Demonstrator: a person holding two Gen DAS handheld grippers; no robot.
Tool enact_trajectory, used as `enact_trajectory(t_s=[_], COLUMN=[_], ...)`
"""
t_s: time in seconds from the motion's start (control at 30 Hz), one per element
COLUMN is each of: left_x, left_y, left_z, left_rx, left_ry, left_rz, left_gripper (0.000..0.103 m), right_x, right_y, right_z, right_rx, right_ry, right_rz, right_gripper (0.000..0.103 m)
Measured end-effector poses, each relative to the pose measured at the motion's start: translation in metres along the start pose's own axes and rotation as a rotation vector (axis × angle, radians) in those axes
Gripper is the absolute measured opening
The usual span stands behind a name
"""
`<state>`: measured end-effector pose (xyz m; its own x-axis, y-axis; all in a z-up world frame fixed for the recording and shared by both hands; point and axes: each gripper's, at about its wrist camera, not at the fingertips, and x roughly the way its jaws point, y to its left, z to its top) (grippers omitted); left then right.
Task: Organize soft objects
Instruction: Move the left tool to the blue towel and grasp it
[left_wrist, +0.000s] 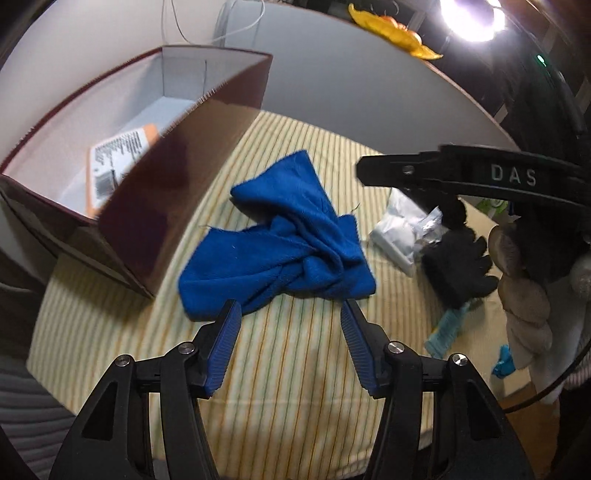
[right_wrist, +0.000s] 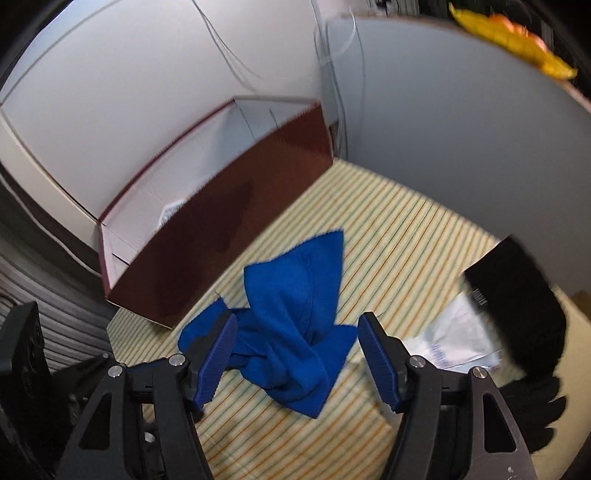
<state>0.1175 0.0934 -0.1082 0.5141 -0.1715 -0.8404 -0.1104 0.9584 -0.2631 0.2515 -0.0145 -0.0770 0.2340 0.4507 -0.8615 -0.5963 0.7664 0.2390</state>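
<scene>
A crumpled blue cloth (left_wrist: 284, 236) lies on the striped yellow mat (left_wrist: 288, 369), just right of an open dark red box (left_wrist: 177, 192). My left gripper (left_wrist: 291, 310) is open and empty, its fingertips at the cloth's near edge. My right gripper (right_wrist: 297, 325) is open and empty too, hovering above the blue cloth (right_wrist: 295, 317), which shows between its fingers. The right gripper's black arm also shows in the left wrist view (left_wrist: 461, 173) at the right. A black glove (left_wrist: 458, 266) lies right of the cloth.
The box holds an orange-and-white labelled packet (left_wrist: 118, 162). A silver plastic packet (left_wrist: 402, 225) lies by the glove. A light blue item (left_wrist: 447, 328), a beige plush thing (left_wrist: 524, 306) and a small blue scrap (left_wrist: 504, 360) sit at the right. A white wall (left_wrist: 351, 81) rises behind.
</scene>
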Motion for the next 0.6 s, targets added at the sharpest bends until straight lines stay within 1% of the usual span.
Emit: enact_trajectory(t_s=[0.13,0.27,0.4,0.53,0.57,0.6], left_x=[0.019,0.036,0.046,0.049,0.050,0.051], left_y=[0.002,0.007,0.005,0.000,-0.001,-0.002], left_z=[0.002,0.005,0.009,0.014,0.015,0.015], left_rx=[-0.025,-0.060,-0.056,-0.048,-0.045,-0.043], left_ry=[0.020,0.042,0.038,0.010,0.004,0.002], left_rz=[0.028,0.042,0.060,0.062,0.060,0.060], left_gripper=[0.055,0.055,0.055,0.055,0.055,0.055], right_x=[0.029,0.051,0.066,0.074,0.073,0.074], right_y=[-0.007,-0.008,-0.012,-0.012,-0.011,-0.009], right_z=[0.000,0.002,0.002,-0.004,-0.005,-0.006], right_rx=[0.038,0.040,0.057,0.066,0.060,0.059], right_ry=[0.061,0.100,0.129,0.144,0.144,0.149], right_rz=[0.031,0.019,0.030,0.052,0.059,0.078], right_gripper=[0.064,0.064,0.064,0.064,0.061,0.050])
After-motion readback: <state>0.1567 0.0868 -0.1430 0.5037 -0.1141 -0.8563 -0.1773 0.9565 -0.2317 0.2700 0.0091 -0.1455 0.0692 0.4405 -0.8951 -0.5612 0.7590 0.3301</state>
